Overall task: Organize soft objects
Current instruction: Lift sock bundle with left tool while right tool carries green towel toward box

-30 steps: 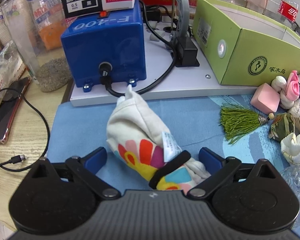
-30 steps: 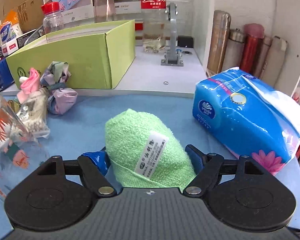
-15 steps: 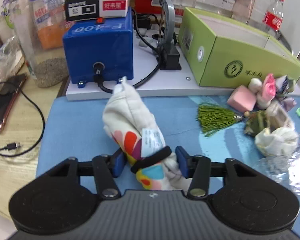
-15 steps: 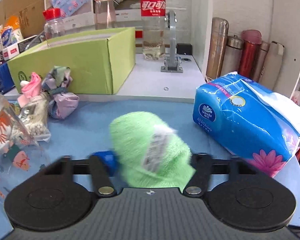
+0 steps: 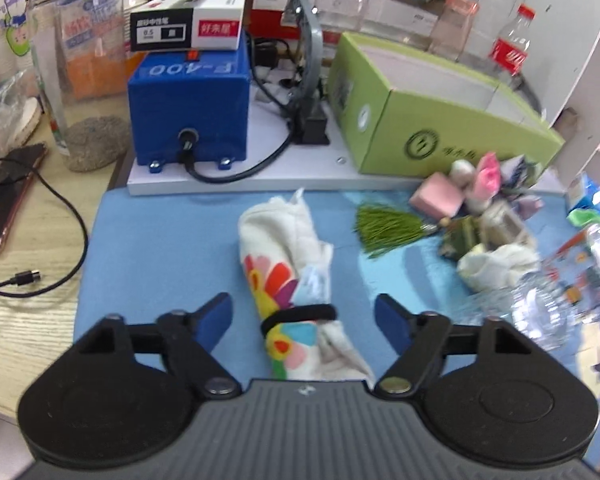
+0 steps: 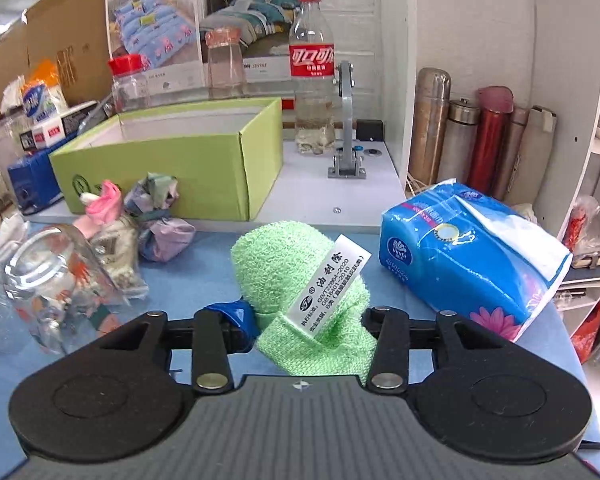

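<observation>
A rolled white cloth with a flower print, bound by a black band, lies on the blue mat between the fingers of my left gripper, which is open and not touching it. My right gripper is shut on a rolled green towel with a white label and holds it above the mat. An open green box stands behind on a white board; it also shows in the left wrist view.
A pile of small soft things, a green tassel and clear glasses lie on the mat. A blue tissue pack is right. A blue machine, jar, phone and cable stand left.
My left gripper opened and let go of the flower cloth, which now lies on the mat, and pulled back and up. My right gripper closed on the green towel and lifted it.
</observation>
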Demonstrator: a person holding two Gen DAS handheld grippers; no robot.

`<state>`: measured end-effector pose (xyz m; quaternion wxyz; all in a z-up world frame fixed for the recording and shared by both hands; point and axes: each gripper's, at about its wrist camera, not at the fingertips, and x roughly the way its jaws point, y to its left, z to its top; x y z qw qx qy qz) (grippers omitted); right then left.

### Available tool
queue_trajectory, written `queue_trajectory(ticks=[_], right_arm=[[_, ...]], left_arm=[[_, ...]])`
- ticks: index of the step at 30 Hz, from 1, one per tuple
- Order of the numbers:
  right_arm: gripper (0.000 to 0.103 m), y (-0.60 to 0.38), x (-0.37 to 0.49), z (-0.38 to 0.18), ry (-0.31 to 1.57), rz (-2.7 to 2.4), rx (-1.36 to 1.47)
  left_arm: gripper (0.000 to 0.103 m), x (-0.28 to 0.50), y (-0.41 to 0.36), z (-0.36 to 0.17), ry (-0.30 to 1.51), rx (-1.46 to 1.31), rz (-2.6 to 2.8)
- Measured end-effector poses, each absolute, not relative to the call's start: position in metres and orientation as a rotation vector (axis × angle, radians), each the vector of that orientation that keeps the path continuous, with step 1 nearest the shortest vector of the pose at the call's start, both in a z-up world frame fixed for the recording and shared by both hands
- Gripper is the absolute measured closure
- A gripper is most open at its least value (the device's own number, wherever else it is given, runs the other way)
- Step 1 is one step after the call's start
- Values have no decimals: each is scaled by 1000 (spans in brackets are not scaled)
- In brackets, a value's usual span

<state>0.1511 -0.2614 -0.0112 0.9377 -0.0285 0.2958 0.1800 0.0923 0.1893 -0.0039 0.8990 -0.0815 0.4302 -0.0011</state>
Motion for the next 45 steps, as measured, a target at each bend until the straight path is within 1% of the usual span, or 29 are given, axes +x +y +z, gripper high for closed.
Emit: queue_trajectory(ticks=[2,5,7,8,10,12,20,25,35,36,38,39,40,42,43,45], right_arm=[[72,-259,159,-17,615,353,-47],[70,-253,168,-26,647,349,-66],[68,-250,171,-31,670,335,-84],[67,-248,173,-35,690,328,-93],[63,-245,170,-40,672,321,-118],[61,-242,167,-41,651,311,-152],[52,-246,173,-41,684,292,-95],[47,-242,174,-41,684,271,-85],[43,-242,177,-43,672,296,-95],[42,-242,177,-43,673,298,-99],[43,-242,178,-42,678,312,-103],[48,-242,179,-41,680,324,-106],[59,-243,179,-40,678,332,-106],[76,-241,175,-38,673,339,-120],[79,-240,172,-37,671,343,-133],[80,-242,163,-30,662,364,-132]], left_arm=[[24,96,187,-13,913,-152,-7],[16,100,188,-23,936,-161,-3],[4,102,187,-27,926,-142,20],[1,103,187,-28,926,-130,27],[1,104,183,-31,926,-82,39],[1,105,176,-34,928,-9,43],[1,110,174,-36,920,-1,15],[1,116,173,-35,951,-3,18],[1,118,173,-34,956,4,0],[4,118,173,-34,952,5,-12],[27,115,171,-29,919,7,-43],[56,113,170,-25,907,10,-48],[69,112,169,-22,908,14,-37],[71,109,173,-17,906,-26,-45],[71,106,177,-13,905,-60,-59],[71,99,180,-3,892,-83,-77]])
